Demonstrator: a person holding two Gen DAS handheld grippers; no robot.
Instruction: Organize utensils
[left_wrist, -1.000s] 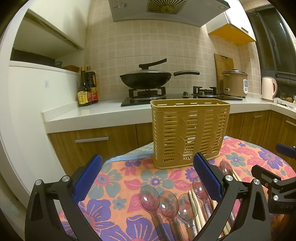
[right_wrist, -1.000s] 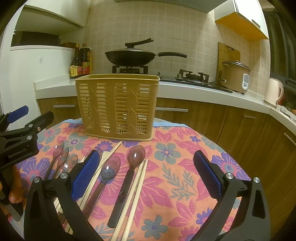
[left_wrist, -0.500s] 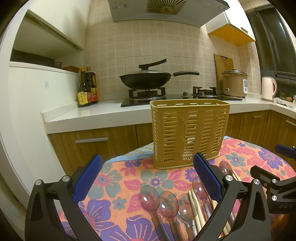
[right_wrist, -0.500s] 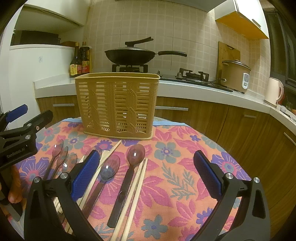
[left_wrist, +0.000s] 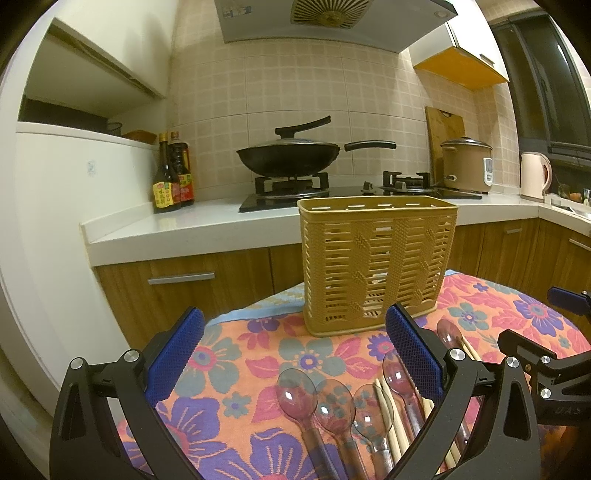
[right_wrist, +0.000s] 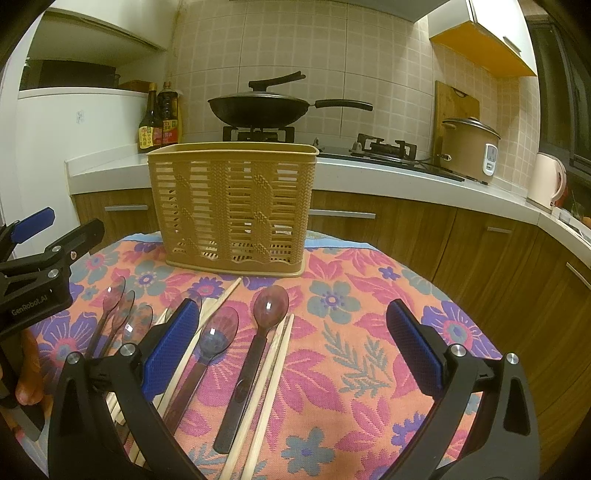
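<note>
From the left wrist view, our left gripper hangs with its jaws wide apart and nothing between them, just above the near left part of the desk with its flowered cloth. Right under it lie three clear spoons side by side, bowls pointing away toward the yellow basket, which stands upright at the far side of the cloth, and chopsticks lie just beside them on the right. We judge nothing is sorted yet, so the first pick is ours to make: we should come down over one handle only, square to it, since the spoons lie close and a wide bite could drag a neighbour. Over to the right wrist view: our right gripper is likewise spread and empty, low over the near middle of the cloth. Between its pads lie a purple spoon, a clear spoon to its left, and a chopstick pair touching the purple spoon's handle. We would take the purple spoon mid-handle, lift straight up, then tip it into the basket's open top.
</note>
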